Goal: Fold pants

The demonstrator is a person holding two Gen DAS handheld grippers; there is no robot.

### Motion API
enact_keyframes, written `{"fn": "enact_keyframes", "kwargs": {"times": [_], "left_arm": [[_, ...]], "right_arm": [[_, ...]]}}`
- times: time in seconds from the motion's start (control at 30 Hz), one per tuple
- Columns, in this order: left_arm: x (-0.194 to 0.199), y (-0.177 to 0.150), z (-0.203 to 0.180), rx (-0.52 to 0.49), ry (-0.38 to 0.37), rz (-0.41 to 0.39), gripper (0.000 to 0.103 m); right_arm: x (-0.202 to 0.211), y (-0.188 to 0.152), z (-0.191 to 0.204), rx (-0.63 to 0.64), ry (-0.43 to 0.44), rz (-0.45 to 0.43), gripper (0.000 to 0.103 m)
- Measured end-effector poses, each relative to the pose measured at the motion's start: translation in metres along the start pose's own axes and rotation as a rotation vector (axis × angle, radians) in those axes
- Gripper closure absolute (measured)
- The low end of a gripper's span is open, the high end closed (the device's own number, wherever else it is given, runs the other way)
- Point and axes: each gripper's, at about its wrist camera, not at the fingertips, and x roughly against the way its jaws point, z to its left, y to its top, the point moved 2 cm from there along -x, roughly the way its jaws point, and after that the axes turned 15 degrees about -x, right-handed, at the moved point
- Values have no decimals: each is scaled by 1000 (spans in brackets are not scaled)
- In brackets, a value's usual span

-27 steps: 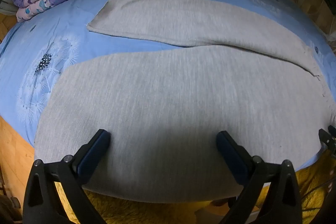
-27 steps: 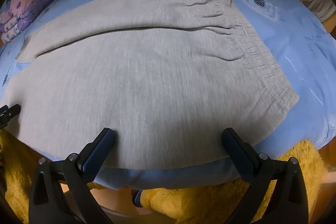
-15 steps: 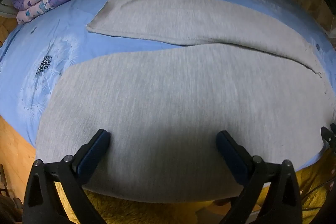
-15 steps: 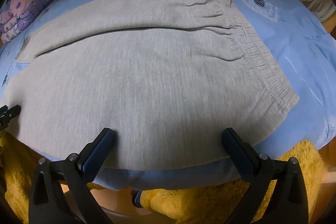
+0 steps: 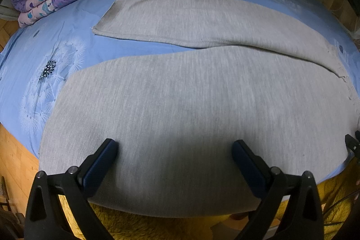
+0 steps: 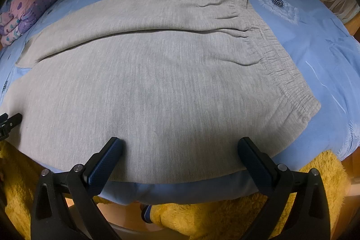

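The grey pants (image 5: 191, 109) are lying flat on the bed (image 5: 56, 42), long axis running left to right, waistband (image 6: 290, 73) toward the right. Left gripper (image 5: 175, 163) is hovering nearer the cuff end, right gripper (image 6: 180, 161) nearer the waist, both with fingers spread apart, gripping nothing, over the near leg's edge.

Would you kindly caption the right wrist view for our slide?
Open right gripper poised over grey pants spread flat on a blue bedsheet, waistband right.
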Motion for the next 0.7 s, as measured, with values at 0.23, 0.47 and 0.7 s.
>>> {"fn": "enact_keyframes", "kwargs": {"times": [0.23,0.47,0.7], "left_arm": [[0,0,0,-1,0,0,0],[0,1,-1,-2,3,2,0],[0,1,-1,-3,3,2,0]], "right_arm": [[0,0,0,0,0,-1,0],[0,0,0,0,0,-1,0],[0,0,0,0,-1,-2,0]]}}
